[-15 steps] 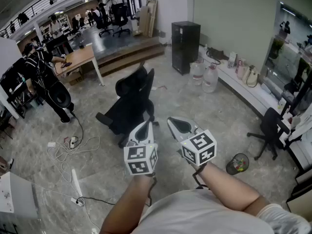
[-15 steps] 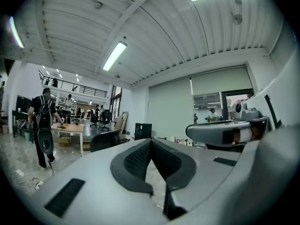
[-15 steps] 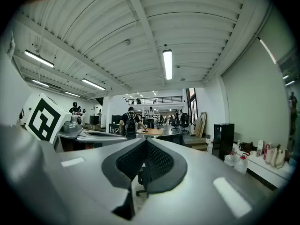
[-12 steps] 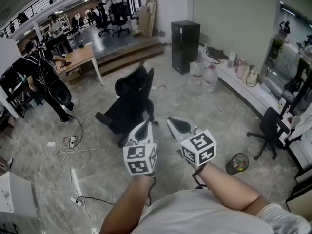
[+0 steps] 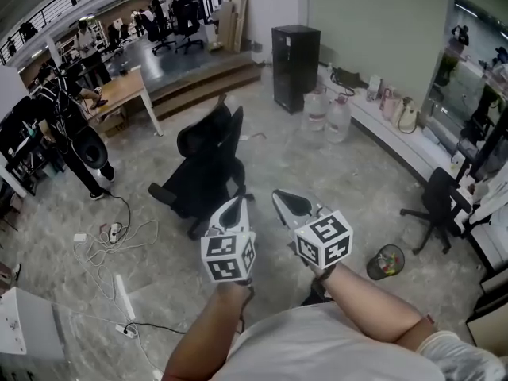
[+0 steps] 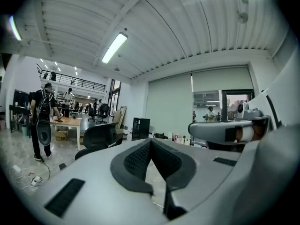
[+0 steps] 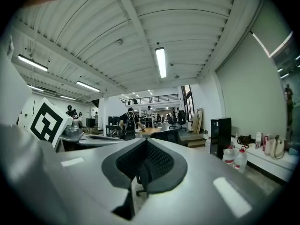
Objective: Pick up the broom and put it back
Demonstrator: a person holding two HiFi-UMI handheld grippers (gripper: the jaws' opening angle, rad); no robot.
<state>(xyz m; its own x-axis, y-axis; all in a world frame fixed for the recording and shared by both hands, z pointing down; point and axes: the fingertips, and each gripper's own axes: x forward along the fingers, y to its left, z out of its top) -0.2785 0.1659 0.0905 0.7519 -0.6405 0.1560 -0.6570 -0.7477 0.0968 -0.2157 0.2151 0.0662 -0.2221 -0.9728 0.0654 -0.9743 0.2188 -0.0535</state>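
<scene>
Head view shows both tools held level above the floor (image 5: pixel 333 173), in front of a black office chair (image 5: pixel 208 165). The left gripper (image 5: pixel 236 209) and the right gripper (image 5: pixel 289 205) each have the jaws pressed together with nothing between them. The broom does not appear in any view, so its place cannot be told. I think the main risk is in the search. Loose cables (image 5: pixel 119 240) lie on the floor to the left of the chair and could catch a foot. The chair itself stands in the way and may roll if it is bumped. Also, the closed jaws must spread before any grasp of a handle. The floor is pale grey stone, smooth and probably slippery. Beyond the chair stand a black cabinet (image 5: pixel 286 66) and water bottles (image 5: pixel 327 116). A person (image 5: pixel 75 129) stands far to its left, beside a wooden counter (image 5: pixel 119 92).
</scene>
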